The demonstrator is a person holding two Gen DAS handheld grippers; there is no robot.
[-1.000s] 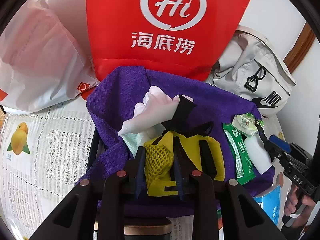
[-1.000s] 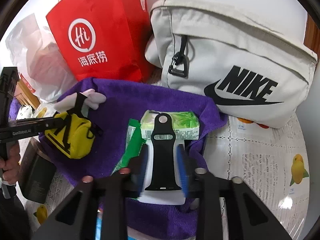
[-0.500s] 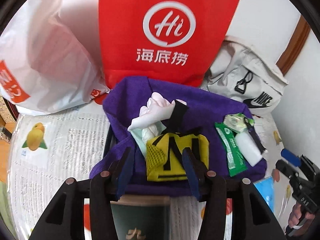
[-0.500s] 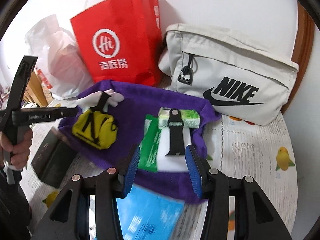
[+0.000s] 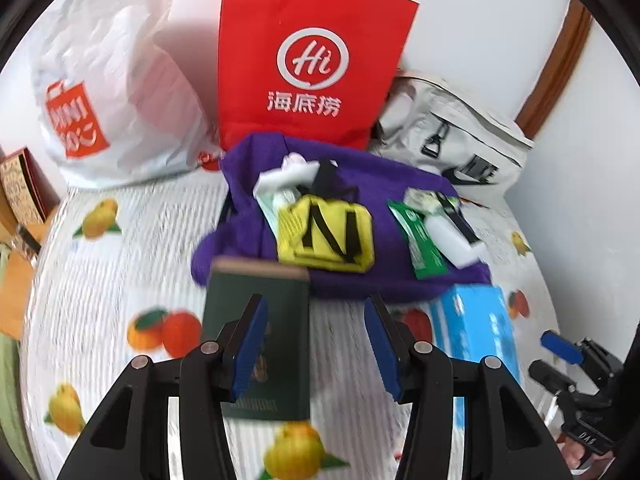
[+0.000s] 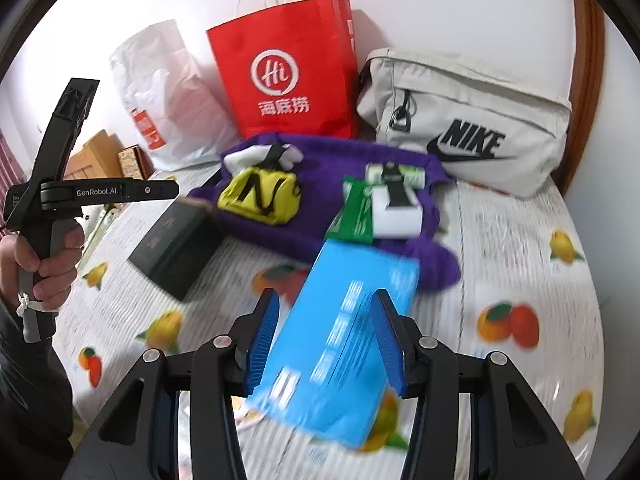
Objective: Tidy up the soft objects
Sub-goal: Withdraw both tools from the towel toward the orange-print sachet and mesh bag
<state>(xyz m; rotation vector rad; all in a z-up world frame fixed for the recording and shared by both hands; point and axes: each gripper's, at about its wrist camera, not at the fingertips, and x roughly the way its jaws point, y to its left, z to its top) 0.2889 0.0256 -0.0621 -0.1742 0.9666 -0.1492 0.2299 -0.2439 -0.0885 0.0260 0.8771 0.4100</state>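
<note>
A purple towel (image 5: pixel 240 232) lies spread on the table. On it rest a yellow pouch (image 5: pixel 326 236) with black straps, white gloves (image 5: pixel 286 176), a green packet (image 6: pixel 356 216), a tissue pack (image 6: pixel 412 172) and a white bottle (image 6: pixel 398 216). My left gripper (image 5: pixel 316 344) hangs open in front of the towel with nothing between its blue pads. My right gripper (image 6: pixel 326 340) is open too, above a blue pack (image 6: pixel 348 320) that lies flat on the table. In the left wrist view the right gripper (image 5: pixel 554 360) shows at the right, clear of the towel.
Behind the towel stand a red paper bag (image 5: pixel 312 60), a white plastic bag (image 5: pixel 120 100) and a grey Nike bag (image 6: pixel 468 120). A dark green booklet (image 5: pixel 260 320) lies at the towel's near left corner. A fruit-print cloth (image 6: pixel 520 260) covers the table; a hand (image 6: pixel 40 264) holds the left gripper.
Both grippers have drawn back from the towel and risen. The left let go of the yellow pouch and the right let go of the white bottle; both lie on the towel.
</note>
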